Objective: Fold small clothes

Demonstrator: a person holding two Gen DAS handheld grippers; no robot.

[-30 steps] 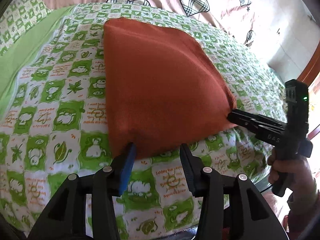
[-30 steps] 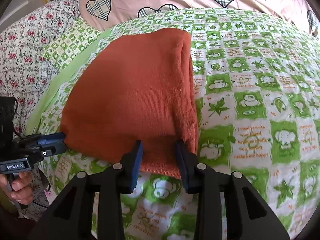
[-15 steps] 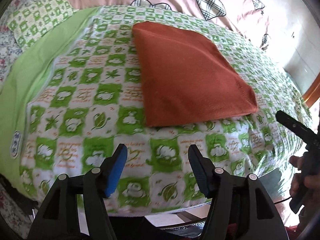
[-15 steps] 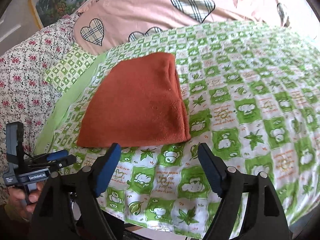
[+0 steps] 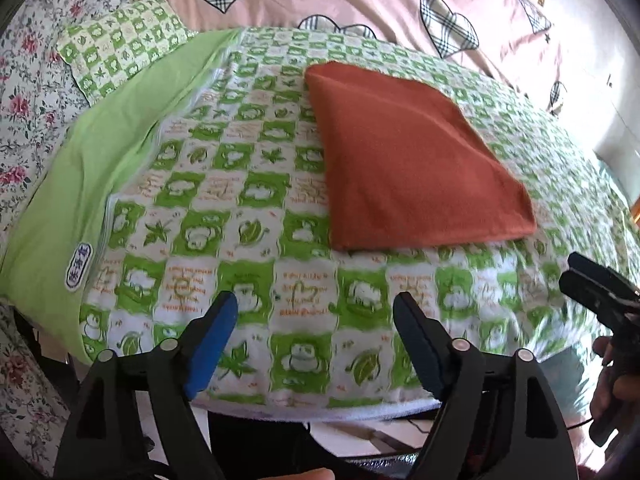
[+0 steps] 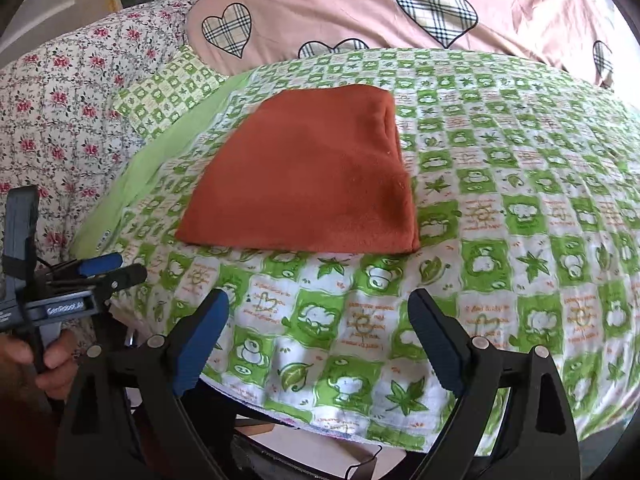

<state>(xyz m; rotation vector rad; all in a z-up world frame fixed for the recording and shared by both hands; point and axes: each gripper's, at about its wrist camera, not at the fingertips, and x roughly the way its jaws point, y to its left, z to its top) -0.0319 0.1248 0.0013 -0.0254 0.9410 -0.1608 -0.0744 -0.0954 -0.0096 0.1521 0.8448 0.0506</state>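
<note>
Both wrist cameras look steeply down from the near edge of the bed [image 5: 280,184] (close in). Both show the folded orange cloth [image 5: 408,168] [image 6: 316,184], each catching the other gripper at its side.

rust-orange cloth [image 5: 408,160]; green-white checked blanket [image 5: 248,200]; pink quilt [image 6: 340,8], plaid hearts; blue claw pads [image 6: 200,340].
</note>
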